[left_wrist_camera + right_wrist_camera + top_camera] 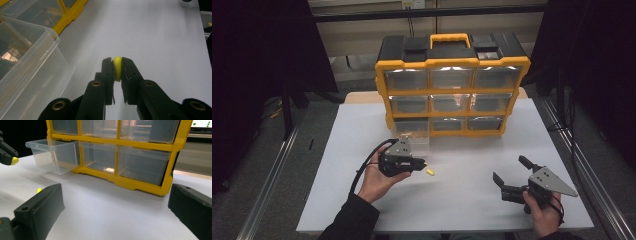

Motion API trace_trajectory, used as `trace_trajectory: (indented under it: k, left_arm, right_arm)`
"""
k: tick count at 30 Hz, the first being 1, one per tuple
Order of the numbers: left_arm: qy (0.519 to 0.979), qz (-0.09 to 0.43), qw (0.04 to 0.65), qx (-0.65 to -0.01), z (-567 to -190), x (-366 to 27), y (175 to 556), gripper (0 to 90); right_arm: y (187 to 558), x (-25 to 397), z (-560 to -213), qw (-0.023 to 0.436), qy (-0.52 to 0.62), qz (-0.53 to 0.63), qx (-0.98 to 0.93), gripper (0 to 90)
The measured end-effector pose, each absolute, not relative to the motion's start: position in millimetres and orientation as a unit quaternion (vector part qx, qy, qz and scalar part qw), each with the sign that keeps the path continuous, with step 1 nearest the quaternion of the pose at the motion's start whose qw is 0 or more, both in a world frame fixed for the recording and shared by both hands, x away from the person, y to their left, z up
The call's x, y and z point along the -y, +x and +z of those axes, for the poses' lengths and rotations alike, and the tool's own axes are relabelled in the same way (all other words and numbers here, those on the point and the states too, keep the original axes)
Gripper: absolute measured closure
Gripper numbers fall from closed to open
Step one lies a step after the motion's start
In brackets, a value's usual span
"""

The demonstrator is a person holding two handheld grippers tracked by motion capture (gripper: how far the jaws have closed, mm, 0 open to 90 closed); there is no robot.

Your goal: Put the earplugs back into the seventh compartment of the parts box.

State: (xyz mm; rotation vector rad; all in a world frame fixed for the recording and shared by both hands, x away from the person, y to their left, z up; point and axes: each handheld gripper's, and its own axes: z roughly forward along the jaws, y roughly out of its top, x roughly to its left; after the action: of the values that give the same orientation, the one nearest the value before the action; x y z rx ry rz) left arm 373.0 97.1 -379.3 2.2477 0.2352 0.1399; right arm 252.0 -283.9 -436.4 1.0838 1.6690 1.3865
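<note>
— On the table (362,200), what stood largest?

— At its far side stood the organizer (452,85), yellow-framed with a black top and three rows of clear drawers. Its bottom-left drawer (412,132) was pulled out toward the person; the others sat flush.

— And the grippers?

— Near the middle, the left gripper (422,164) was held just in front of that open drawer. Its jaws were pinched on a yellow piece (117,68): in the left gripper view the piece sat squeezed between the tips, above the white surface, with the drawer's wall at the left.

— The right one?

— Well apart, near the front right corner, the right gripper (508,175) was held low with its jaws spread wide and nothing between them. They faced the organizer's lower rows.

— Anything smaller?

— A second yellow piece (430,172) lay on the table just beside the left gripper's tips. In the right gripper view it peeked over one jaw.
</note>
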Motion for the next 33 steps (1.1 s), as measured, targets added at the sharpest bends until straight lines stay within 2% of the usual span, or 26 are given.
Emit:
trace_trajectory:
  k: [14,33]
  left_arm:
    - [0.885,0.070,0.450,-0.102,-355,-114,374,81.2]
    - [0.889,0.096,0.435,-0.102,-322,-125,393,81.1]
  right_arm:
    - [252,284,-436,0.351,0.417,0.536,-0.644,0.0]
    - [253,284,-436,0.351,0.417,0.537,-0.644,0.0]
